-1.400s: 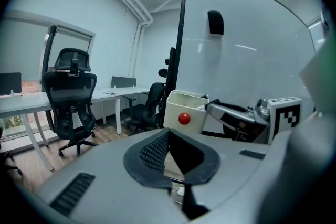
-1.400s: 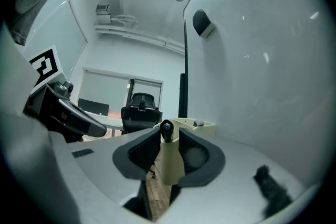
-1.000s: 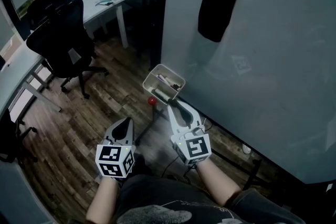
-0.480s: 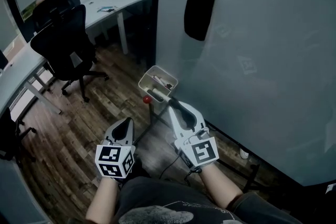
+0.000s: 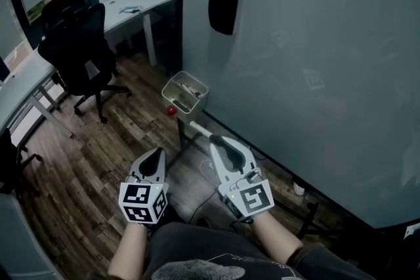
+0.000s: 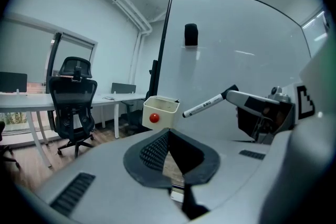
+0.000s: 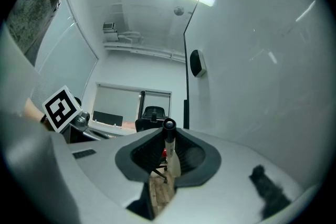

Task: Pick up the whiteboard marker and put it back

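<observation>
The whiteboard marker (image 5: 200,130), white with a black cap, sticks out from my right gripper (image 5: 220,143), which is shut on it. In the right gripper view the marker (image 7: 169,150) stands between the pads, cap end forward. Its tip points at the white tray (image 5: 185,90) fixed to the whiteboard (image 5: 315,62), a short gap away. A red ball (image 5: 171,111) sits on the tray's side. My left gripper (image 5: 153,162) hangs to the left, shut and holding nothing. The left gripper view shows the marker (image 6: 203,106) beside the tray (image 6: 161,113).
A black eraser (image 5: 223,5) clings to the whiteboard above the tray. A black office chair (image 5: 79,56) and white desks (image 5: 134,3) stand at the left on the wood floor. A cable (image 5: 203,200) and the board's foot (image 5: 298,189) lie below.
The marker's tip was at the tray's rim; now my right gripper and marker are drawn back from it. The left gripper has shifted a little as well.
</observation>
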Available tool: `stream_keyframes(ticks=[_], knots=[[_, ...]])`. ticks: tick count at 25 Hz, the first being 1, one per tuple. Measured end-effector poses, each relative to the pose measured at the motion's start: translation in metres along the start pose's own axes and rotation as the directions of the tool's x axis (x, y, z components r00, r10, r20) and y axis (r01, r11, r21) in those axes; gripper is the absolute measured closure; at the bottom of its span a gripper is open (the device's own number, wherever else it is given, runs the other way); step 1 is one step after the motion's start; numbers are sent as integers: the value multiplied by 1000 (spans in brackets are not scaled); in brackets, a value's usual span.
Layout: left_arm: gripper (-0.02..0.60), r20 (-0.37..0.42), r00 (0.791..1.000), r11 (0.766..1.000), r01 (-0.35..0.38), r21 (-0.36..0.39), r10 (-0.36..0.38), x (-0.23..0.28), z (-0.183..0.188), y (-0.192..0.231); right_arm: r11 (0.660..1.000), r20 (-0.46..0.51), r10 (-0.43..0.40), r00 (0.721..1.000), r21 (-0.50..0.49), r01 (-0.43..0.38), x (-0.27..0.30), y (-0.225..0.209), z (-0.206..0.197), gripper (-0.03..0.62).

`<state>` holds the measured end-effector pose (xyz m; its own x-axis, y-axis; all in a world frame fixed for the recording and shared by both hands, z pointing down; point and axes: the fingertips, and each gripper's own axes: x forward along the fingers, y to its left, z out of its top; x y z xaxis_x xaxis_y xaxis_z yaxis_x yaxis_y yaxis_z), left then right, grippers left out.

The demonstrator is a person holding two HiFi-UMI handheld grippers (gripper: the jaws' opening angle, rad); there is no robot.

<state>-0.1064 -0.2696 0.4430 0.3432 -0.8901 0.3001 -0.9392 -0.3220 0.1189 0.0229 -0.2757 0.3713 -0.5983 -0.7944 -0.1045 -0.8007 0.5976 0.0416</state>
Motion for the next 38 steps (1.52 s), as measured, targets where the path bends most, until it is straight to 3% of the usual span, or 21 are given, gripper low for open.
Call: stream_keyframes(ticks=[8,17,29,38], knots=[[568,22,999,999,39,-14,-39,-17,-8,-30,997,-89,66,994,56,-61,-31,13,-35,519],[568,-7,1000,1000,7,-4,-7,-35,-23,-35,994,-211,106,972,60,-95,-43,28,-68,520],[568,0,1000,999,-22,-37,22,-43,-27,-28,993,-220,111,969,63,-99,-48,33,-72,519],[568,31,999,1000,-24,-20,24,-43,-13,-23,995,-174,91,980,56,-83,-40,24,-52,519]])
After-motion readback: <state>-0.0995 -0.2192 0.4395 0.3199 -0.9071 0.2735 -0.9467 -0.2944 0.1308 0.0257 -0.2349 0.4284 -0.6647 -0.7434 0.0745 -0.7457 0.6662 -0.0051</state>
